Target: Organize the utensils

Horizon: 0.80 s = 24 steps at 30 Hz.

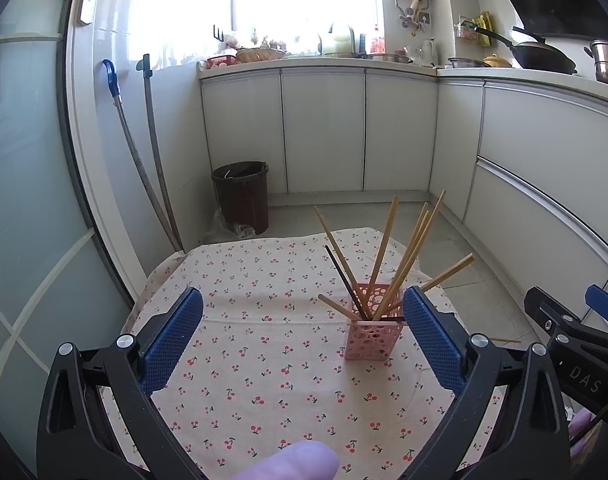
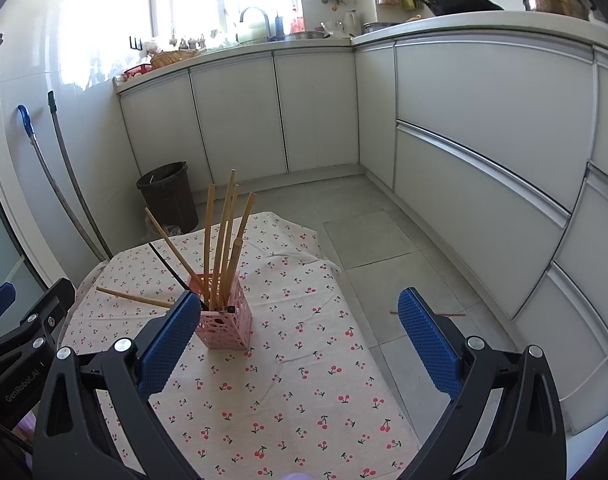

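A pink perforated holder (image 1: 370, 334) (image 2: 224, 326) stands upright on the cherry-print tablecloth (image 1: 264, 360) (image 2: 304, 380). Several wooden chopsticks (image 1: 386, 240) (image 2: 224, 232) and one dark chopstick (image 1: 342, 276) (image 2: 168, 266) lean out of it. My left gripper (image 1: 304, 320) is open, nothing between its blue pads, and the holder sits just inside its right pad. My right gripper (image 2: 296, 320) is open and holds nothing, with the holder beside its left pad. One wooden chopstick (image 2: 450, 314) (image 1: 504, 340) lies on the floor tiles to the right of the table.
White cabinets (image 1: 324, 132) (image 2: 484, 140) run along the back and right. A dark bin (image 1: 242, 196) (image 2: 170, 196) stands behind the table. Two long handles (image 1: 144, 184) (image 2: 60, 192) lean on the left wall. A fingertip (image 1: 300, 462) shows at the bottom.
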Each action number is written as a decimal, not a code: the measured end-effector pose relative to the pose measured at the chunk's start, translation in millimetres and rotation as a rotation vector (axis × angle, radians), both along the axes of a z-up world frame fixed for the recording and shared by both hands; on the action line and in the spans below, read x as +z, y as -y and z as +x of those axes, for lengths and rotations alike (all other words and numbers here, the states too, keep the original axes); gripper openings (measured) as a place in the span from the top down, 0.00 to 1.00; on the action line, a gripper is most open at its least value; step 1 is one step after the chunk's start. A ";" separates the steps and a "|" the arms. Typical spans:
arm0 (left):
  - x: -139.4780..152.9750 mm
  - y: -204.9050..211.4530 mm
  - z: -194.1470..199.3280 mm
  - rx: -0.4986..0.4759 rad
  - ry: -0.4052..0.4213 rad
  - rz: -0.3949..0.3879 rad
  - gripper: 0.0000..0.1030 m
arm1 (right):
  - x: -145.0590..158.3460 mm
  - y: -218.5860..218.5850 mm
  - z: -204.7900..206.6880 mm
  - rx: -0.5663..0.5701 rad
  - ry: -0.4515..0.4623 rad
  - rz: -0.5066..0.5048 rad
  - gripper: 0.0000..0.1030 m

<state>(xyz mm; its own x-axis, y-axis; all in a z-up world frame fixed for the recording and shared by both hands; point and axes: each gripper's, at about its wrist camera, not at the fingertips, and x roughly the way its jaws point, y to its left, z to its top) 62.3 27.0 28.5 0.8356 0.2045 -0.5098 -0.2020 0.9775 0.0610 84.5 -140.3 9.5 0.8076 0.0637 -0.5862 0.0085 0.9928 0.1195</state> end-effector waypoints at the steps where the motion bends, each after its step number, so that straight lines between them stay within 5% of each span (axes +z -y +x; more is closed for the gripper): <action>1: -0.1 -0.1 0.2 -0.001 0.000 0.000 0.07 | -0.1 0.3 0.2 0.000 0.000 0.000 0.07; 24: -6.2 -0.7 0.7 0.001 -0.006 0.002 0.07 | -5.0 -0.3 2.4 -0.001 -0.016 0.002 0.07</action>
<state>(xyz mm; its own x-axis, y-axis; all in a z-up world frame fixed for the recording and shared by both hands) 63.1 27.7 22.3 0.8326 0.2061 -0.5142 -0.2025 0.9772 0.0639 86.9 -140.0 4.4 0.7984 0.0646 -0.5986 0.0110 0.9925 0.1218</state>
